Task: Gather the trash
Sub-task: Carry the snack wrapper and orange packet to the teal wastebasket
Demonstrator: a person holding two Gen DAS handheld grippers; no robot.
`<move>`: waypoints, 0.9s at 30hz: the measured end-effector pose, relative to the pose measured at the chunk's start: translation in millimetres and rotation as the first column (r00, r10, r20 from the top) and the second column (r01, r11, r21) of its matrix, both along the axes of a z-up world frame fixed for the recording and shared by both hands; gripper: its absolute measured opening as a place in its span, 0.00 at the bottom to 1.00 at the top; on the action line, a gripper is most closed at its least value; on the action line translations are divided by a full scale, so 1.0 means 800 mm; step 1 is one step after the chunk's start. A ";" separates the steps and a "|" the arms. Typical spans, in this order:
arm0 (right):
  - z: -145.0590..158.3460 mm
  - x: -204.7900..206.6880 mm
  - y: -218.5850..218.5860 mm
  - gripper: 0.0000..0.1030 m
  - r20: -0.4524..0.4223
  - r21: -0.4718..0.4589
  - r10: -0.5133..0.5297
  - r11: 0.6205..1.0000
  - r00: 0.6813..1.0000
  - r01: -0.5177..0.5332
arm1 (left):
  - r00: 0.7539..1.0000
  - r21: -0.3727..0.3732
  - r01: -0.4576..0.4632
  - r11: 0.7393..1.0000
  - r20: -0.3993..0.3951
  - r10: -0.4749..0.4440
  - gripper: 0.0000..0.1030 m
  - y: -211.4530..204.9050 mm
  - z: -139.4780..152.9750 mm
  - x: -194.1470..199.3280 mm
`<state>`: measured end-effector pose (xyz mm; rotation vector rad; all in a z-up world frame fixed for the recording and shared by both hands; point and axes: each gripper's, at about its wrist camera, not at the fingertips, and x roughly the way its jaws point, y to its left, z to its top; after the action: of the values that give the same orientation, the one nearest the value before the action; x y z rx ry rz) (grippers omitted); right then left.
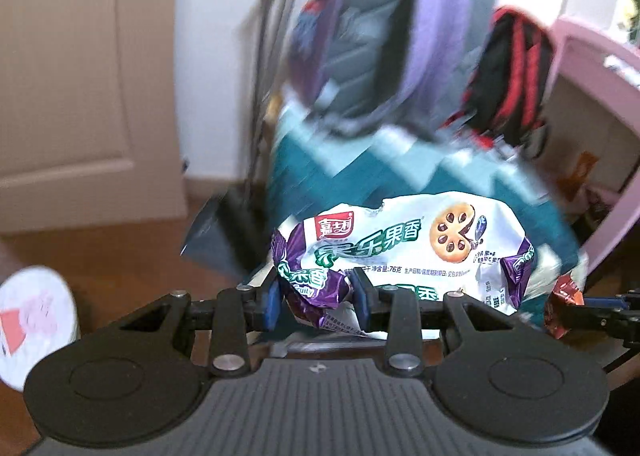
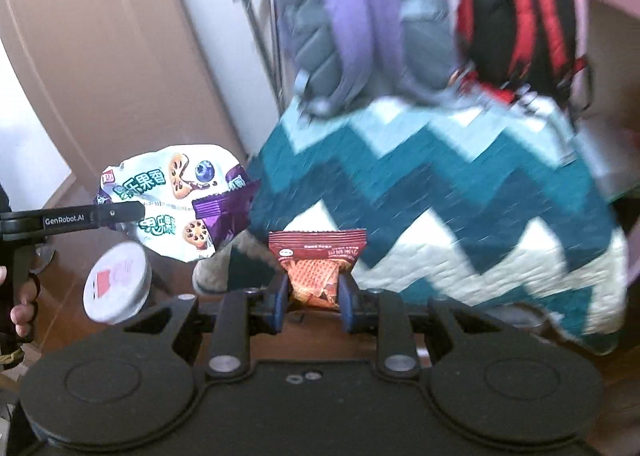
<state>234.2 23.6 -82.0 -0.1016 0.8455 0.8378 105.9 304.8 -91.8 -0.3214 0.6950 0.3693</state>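
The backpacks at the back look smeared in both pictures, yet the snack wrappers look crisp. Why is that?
Left wrist view: the cookie wrapper pinched in the left gripper is sharp, while the purple backpack is streaked, which suggests camera motion. Right wrist view: the red wrapper in the right gripper is crisp, the red-and-black backpack is soft, and the edges bend from the fisheye lens.
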 end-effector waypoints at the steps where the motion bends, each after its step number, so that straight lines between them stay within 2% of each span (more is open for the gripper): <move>1: 0.014 -0.004 -0.015 0.25 0.016 0.005 -0.011 1.000 1.000 0.011 | 1.000 0.009 0.010 1.000 0.012 -0.010 0.34 -0.012 0.013 0.001; 8: 0.114 -0.017 -0.117 0.25 0.115 0.045 -0.098 0.995 0.989 0.093 | 0.990 0.106 0.104 0.989 0.084 -0.114 0.34 -0.111 0.116 0.019; 13: 0.161 -0.016 -0.185 0.25 0.197 0.057 -0.165 0.986 0.966 0.157 | 0.973 0.150 0.173 0.973 0.129 -0.193 0.34 -0.192 0.178 0.038; 19: 0.212 -0.006 -0.270 0.25 0.305 0.073 -0.253 0.967 0.918 0.242 | 0.933 0.221 0.274 0.936 0.175 -0.314 0.34 -0.298 0.242 0.077; 27: 0.251 0.018 -0.373 0.25 0.355 0.093 -0.356 0.933 0.864 0.346 | 0.869 0.300 0.378 0.876 0.211 -0.448 0.34 -0.427 0.300 0.147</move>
<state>248.5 -274.6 118.5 -0.0739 0.4761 0.4620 223.8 -36.4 147.9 0.0260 0.4194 -0.0078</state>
